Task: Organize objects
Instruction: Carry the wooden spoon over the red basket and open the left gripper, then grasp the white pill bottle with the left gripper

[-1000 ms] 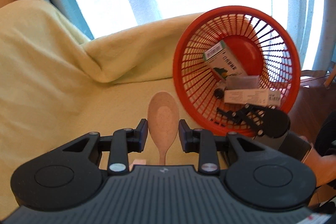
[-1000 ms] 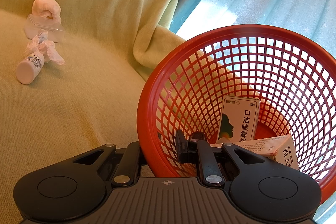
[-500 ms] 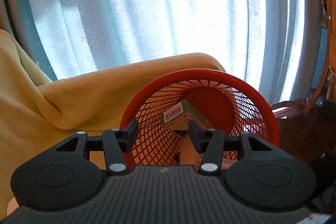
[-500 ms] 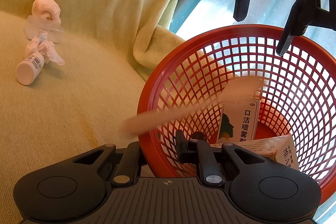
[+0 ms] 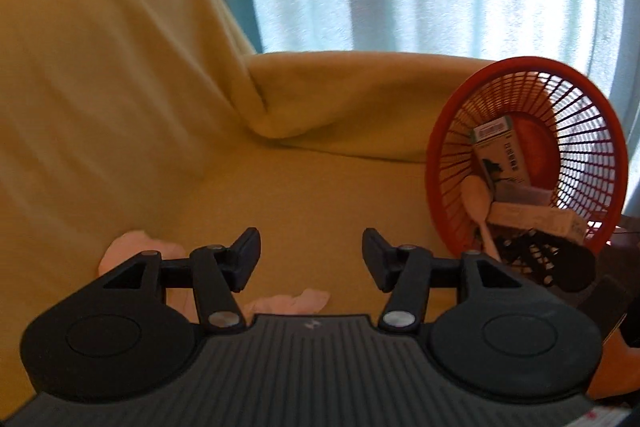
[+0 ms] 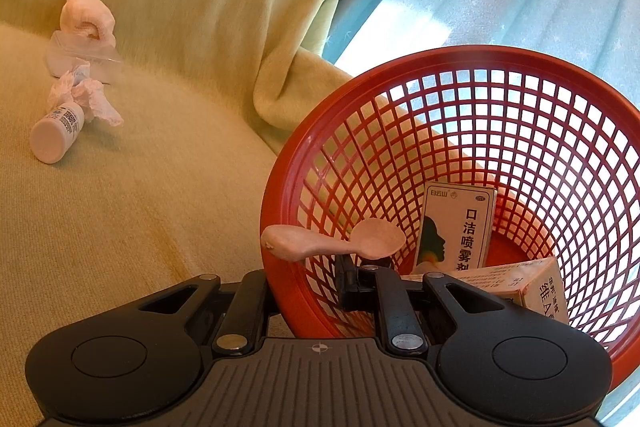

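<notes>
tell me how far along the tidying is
Done: the spoon lies in the red basket, handle over the rim, with the boxes. In hand: the right gripper clamps the basket's rim; the left gripper is open and empty. Left: the white bottle, crumpled tissue and gauze roll lie on the couch cover.

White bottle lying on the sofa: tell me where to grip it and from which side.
Grip the white bottle across the middle of its round body, coming from above with the open left tool, one finger on each long side. It lies on its side on the cushion, flat end toward the camera; crumpled tissue crowds its far end, so stay off that end.
</notes>
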`<state>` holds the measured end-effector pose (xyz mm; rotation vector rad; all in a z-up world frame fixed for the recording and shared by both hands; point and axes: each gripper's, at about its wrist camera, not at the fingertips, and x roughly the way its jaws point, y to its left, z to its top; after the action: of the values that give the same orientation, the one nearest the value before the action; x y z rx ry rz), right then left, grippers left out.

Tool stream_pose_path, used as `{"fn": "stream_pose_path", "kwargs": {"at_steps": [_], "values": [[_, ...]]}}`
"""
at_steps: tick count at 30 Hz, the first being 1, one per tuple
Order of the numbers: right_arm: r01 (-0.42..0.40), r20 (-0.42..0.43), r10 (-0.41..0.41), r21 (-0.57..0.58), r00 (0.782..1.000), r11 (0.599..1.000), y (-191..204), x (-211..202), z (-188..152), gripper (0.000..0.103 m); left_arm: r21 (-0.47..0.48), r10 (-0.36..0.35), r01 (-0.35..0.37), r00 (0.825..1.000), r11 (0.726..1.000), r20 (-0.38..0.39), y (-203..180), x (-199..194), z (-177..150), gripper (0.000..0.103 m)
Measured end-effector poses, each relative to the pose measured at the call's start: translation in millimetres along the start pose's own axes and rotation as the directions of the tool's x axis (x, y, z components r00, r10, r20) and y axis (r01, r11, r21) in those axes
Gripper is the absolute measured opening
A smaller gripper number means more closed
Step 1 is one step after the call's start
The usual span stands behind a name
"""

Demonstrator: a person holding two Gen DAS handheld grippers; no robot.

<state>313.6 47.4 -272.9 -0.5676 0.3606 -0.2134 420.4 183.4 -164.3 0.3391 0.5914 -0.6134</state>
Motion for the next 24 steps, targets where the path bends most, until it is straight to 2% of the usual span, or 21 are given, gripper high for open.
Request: {"fn": "stream_pose_path", "kwargs": {"at_steps": [2, 4, 6, 9, 11, 14, 18, 20, 24], "values": [[0.0, 0.0, 0.0, 0.001, 1.0, 1.0, 0, 0, 0, 0.012, -0.054, 0.026, -0.027, 0.999, 0.998, -0.027, 13, 1, -15, 0.051], [0.0, 0.0, 0.0, -0.001, 1.0, 1.0, 0, 0, 0, 0.012, -0.091, 0.018, -0.022, 0.999, 0.996, -0.044, 20, 5, -28, 0.052], [0.0, 0.001, 0.0, 0.002, 1.0, 1.0, 0, 0, 0, 0.012, -0.087, 0.007, -0.013, 0.998, 0.996, -0.067, 19, 12, -39, 0.053], [0.0, 0.0, 0.0, 0.001, 1.0, 1.0, 0, 0, 0, 0.012, -0.03, -0.054, 0.051, 0.992, 0.998, -0.112, 10, 29, -52, 0.053], [0.0, 0.0, 0.0, 0.0, 1.0, 1.0, 0, 0, 0, 0.012, 0.032, -0.124, 0.13, 0.982, 0.991, -0.144, 3, 41, -59, 0.054], [0.0, -0.001, 0.0, -0.001, 1.0, 1.0, 0, 0, 0, 0.012, 0.125, -0.171, 0.195, 0.968, 0.973, -0.182, -6, 56, -67, 0.054], [0.0, -0.001, 0.0, -0.002, 1.0, 1.0, 1, -1, 1, 0.012, 0.2, -0.185, 0.228, 0.959, 0.953, -0.213, -15, 76, -69, 0.056], [0.0, -0.001, 0.0, -0.002, 1.0, 1.0, 1, 0, 1, 0.012, 0.222, -0.171, 0.222, 0.959, 0.95, -0.225, -15, 84, -68, 0.061], [0.0, -0.001, 0.0, -0.003, 1.0, 1.0, 1, -1, 1, 0.012, 0.246, -0.172, 0.232, 0.955, 0.941, -0.243, -13, 95, -69, 0.062]]}}
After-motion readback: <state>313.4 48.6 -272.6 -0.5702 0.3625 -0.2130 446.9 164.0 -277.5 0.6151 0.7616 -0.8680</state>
